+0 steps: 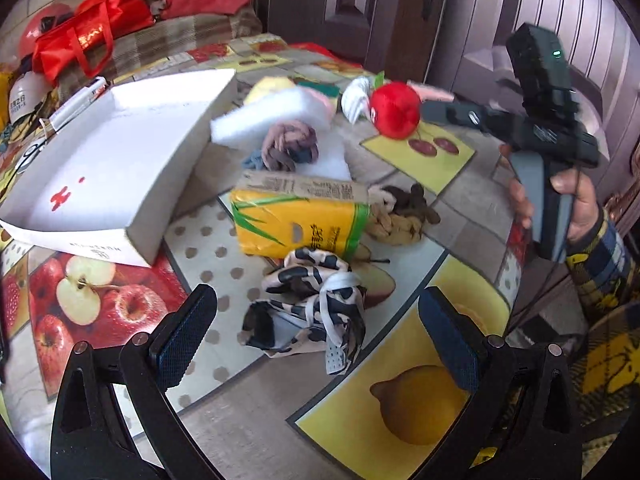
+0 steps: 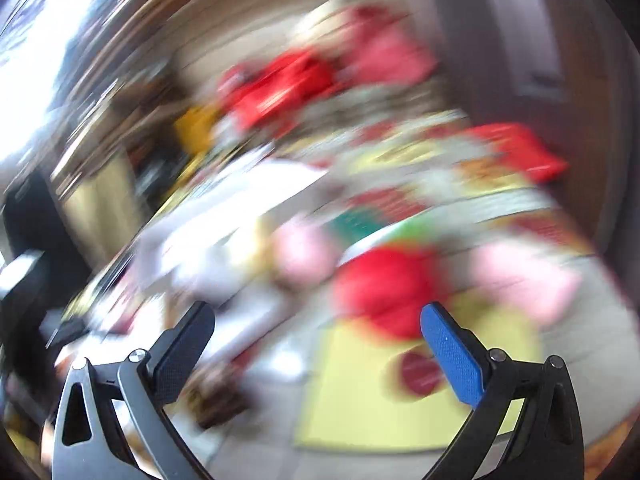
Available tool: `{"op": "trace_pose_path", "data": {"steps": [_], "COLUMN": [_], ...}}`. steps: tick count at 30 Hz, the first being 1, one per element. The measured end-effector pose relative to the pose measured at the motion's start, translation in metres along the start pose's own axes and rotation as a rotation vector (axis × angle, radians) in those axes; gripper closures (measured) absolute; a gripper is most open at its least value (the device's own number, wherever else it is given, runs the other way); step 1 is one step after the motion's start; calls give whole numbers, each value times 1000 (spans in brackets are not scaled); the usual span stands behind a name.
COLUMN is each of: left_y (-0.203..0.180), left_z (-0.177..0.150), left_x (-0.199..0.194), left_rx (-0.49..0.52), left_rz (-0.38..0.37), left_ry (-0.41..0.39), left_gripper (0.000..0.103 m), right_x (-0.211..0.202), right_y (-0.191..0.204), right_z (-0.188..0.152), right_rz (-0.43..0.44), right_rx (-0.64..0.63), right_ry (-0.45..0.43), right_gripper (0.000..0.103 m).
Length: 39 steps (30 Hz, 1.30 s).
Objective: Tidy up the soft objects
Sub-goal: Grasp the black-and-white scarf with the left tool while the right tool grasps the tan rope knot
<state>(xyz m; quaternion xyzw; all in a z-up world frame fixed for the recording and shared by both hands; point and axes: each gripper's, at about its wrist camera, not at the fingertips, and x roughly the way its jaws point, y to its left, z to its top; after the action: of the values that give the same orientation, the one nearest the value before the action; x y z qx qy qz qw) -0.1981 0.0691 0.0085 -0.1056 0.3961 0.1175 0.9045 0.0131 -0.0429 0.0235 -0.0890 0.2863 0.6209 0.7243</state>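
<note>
Through my left tongs' camera, my left gripper (image 1: pixel 318 332) stands wide apart and empty, above the cow-print cloth (image 1: pixel 310 312). I take the yellow tissue pack (image 1: pixel 300 220) as my mark: the cloth lies just in front of it, nearly touching. The white box (image 1: pixel 108 168) sits open to its left, close by, with bare tablecloth (image 1: pixel 400 400) in front. Behind the pack lie a knotted mauve cloth (image 1: pixel 290 146) on white foam (image 1: pixel 268 120), and a brown and tan bundle (image 1: pixel 404 212) at its right. Farther back and right, my right gripper (image 1: pixel 436 110) reaches the red plush apple (image 1: pixel 394 110); my hand (image 1: pixel 568 208) grips the handle.

Through my right tongs' camera everything is smeared. My right gripper (image 2: pixel 318 340) is spread wide, the red plush apple (image 2: pixel 384 288) just beyond its fingers; whether they touch, I cannot tell.
</note>
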Motion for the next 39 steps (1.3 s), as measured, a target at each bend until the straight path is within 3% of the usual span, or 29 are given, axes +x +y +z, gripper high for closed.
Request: {"op": "trace_pose_path", "data": {"steps": [3,6,9,11,13,14,16,17,19,22,25,26,27,29,31,35,39], "left_y": [-4,-2,-1,-3,-6,-6,-4,-3,0,12,36,45,51,63,74,91,109], "left_z": [-1,-3,-1,-1,-1,-1,0,-1,-3,-4,1,3,5,12,18,20,10], "left_x": [14,22,22,24,22,20,18,17,15,5,-20,-32,-41,-54,-62,-59,-56], "left_rx": [9,-5,-13,9,34,37,36,34,24,-9,-98,-137,-159,-195,-217,-218,-262], "left_rz": [17,25,21,39,40,34,32,30,36,65,102,118,148,285,351,518,547], "left_ry": [54,92,93,102,96,93,91,87,80,49,-63,-134,-187,-280,-357,-457,-471], "left_gripper": [5,7,9,18,43,52,55,57,59,59,59,59,59,59,59,59,59], "right_x": [21,37,50,58,56,56,50,47,36,16,-7,-13,-20,-28,-25,-6,5], "right_y": [38,66,76,77,74,72,72,75,72,59,51,50,50,55,63,82,101], "right_z": [-14,-22,-27,-29,-30,-29,-28,-30,-27,-6,13,17,20,22,21,15,11], "right_rz": [93,73,60,55,43,51,80,88,84,72,48,36,14,-32,-33,-34,-5], "right_rx": [-142,-279,-336,-346,-357,-367,-370,-368,-352,-265,-178,-149,-119,-78,-50,-51,-76], "right_ry": [125,203,262,303,303,304,310,306,273,148,-9,-67,-136,-267,-337,-365,-343], "right_gripper": [0,0,2,24,38,55,68,68,69,69,68,68,68,66,66,66,66]}}
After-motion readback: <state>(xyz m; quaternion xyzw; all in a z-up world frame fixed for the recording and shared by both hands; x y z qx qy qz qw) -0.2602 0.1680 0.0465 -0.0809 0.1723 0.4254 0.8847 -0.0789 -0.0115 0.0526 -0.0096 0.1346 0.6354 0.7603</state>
